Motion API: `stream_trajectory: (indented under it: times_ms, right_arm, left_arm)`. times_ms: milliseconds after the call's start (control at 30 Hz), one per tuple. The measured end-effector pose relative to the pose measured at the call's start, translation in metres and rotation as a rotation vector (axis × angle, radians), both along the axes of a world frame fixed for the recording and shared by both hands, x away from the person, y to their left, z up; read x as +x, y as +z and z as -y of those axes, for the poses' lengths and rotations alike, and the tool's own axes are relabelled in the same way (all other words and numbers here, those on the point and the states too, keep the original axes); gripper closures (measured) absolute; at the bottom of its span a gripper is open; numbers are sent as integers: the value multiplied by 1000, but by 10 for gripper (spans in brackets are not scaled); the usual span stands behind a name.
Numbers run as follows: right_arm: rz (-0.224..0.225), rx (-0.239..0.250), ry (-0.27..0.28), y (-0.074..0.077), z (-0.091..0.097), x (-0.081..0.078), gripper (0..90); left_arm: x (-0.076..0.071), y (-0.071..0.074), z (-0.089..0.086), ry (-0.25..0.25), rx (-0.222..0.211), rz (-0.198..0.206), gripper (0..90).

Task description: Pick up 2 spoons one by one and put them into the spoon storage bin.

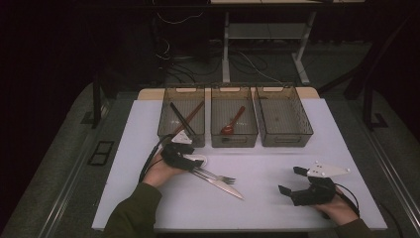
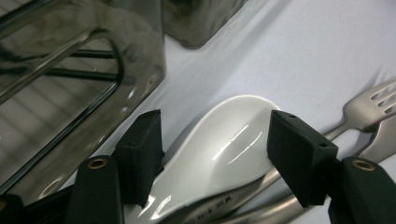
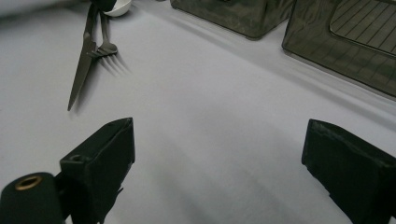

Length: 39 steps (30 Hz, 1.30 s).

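A white ceramic spoon (image 2: pixel 224 144) lies on the white table (image 1: pixel 277 153) just in front of the left bin. My left gripper (image 1: pixel 195 161) (image 2: pixel 215 115) is down at it with the spoon's bowl between its two pads, which stand close beside its edges without clearly squeezing. A steel fork (image 1: pixel 220 177) (image 2: pixel 369 105) and a knife (image 1: pixel 225 187) lie crossed beside the spoon (image 1: pixel 199 159), their handles running under it. Near the front right of the table my right gripper (image 1: pixel 290 180) (image 3: pixel 217 135) is open with bare table between its pads.
Three smoky translucent bins stand in a row at the back. The left bin (image 1: pixel 166 111) (image 2: pixel 93 70) holds chopsticks (image 1: pixel 185 119), the middle bin (image 1: pixel 234 141) a reddish spoon (image 1: pixel 232 124), and the right bin (image 1: pixel 287 119) nothing. The right gripper view shows the fork (image 3: pixel 106 46) and knife (image 3: pixel 83 60) far off.
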State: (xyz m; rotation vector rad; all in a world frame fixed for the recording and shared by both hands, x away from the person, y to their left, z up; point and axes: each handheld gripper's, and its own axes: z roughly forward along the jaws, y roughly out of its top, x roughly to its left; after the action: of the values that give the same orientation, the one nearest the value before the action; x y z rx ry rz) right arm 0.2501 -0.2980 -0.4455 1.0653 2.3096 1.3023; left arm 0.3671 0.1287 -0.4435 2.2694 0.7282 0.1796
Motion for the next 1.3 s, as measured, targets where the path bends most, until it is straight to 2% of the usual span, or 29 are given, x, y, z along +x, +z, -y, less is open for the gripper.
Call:
stream_trajectory:
  times_ms: [167, 300, 433, 700, 833, 1000, 1200, 1300]
  right_arm:
    - [0, 3, 0, 0, 0, 0, 90]
    - [0, 1, 1, 0, 0, 0, 90]
    - [1, 3, 2, 1, 0, 0, 91]
    - [0, 4, 2, 1, 0, 0, 90]
    - [0, 4, 2, 1, 0, 0, 90]
    - [-1, 3, 3, 1, 0, 0, 90]
    - [-3, 3, 1, 1, 1, 0, 90]
    - [-2, 4, 2, 1, 1, 0, 90]
  left_arm:
    - [-1, 0, 5, -20, 8, 11, 367]
    - [-3, 2, 7, -21, 46, 26, 431]
    - [-4, 4, 6, -16, 55, 15, 499]
    - [-6, 6, 7, -36, 91, 30, 591]
    - [-7, 7, 6, -47, 94, 31, 625]
    - [-8, 8, 4, -69, 87, 23, 716]
    - [-9, 9, 7, -109, 68, 17, 768]
    - [-9, 11, 7, -112, 55, 22, 801]
